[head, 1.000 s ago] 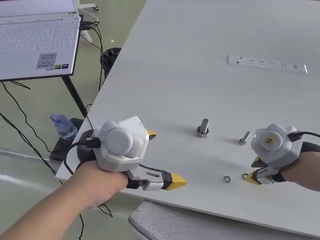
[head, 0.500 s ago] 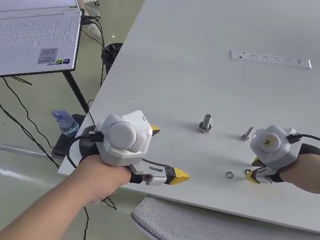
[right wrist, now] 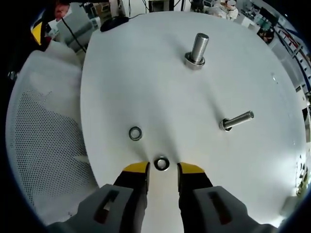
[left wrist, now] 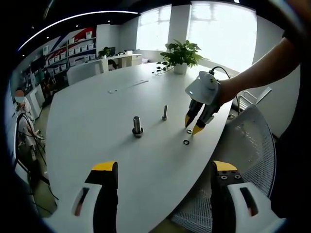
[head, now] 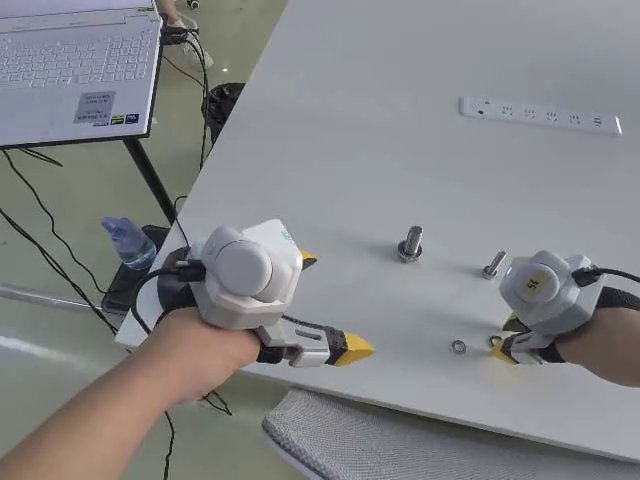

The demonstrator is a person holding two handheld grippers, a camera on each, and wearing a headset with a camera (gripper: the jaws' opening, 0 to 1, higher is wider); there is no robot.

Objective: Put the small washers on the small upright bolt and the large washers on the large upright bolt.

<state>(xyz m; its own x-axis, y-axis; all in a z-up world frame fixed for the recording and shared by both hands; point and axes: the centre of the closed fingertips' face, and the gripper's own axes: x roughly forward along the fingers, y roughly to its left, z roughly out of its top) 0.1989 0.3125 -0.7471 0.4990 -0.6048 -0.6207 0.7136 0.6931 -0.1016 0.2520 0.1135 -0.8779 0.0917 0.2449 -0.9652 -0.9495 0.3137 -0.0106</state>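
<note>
The surface [head: 340,130] is plain white. The left claw [left wrist: 164,167] and right claw [right wrist: 163,171] have white bodies and yellow tips over black. The large bolt [right wrist: 196,50], small bolt [right wrist: 236,120] and washers [right wrist: 135,133] are shiny silver-grey. The chair [right wrist: 43,145] has a grey mesh pattern.

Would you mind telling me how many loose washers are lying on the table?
2. One washer lies just ahead of the right gripper's open jaws; the second washer lies apart, left of it in that gripper's view. The large bolt's base may hide another.
</note>
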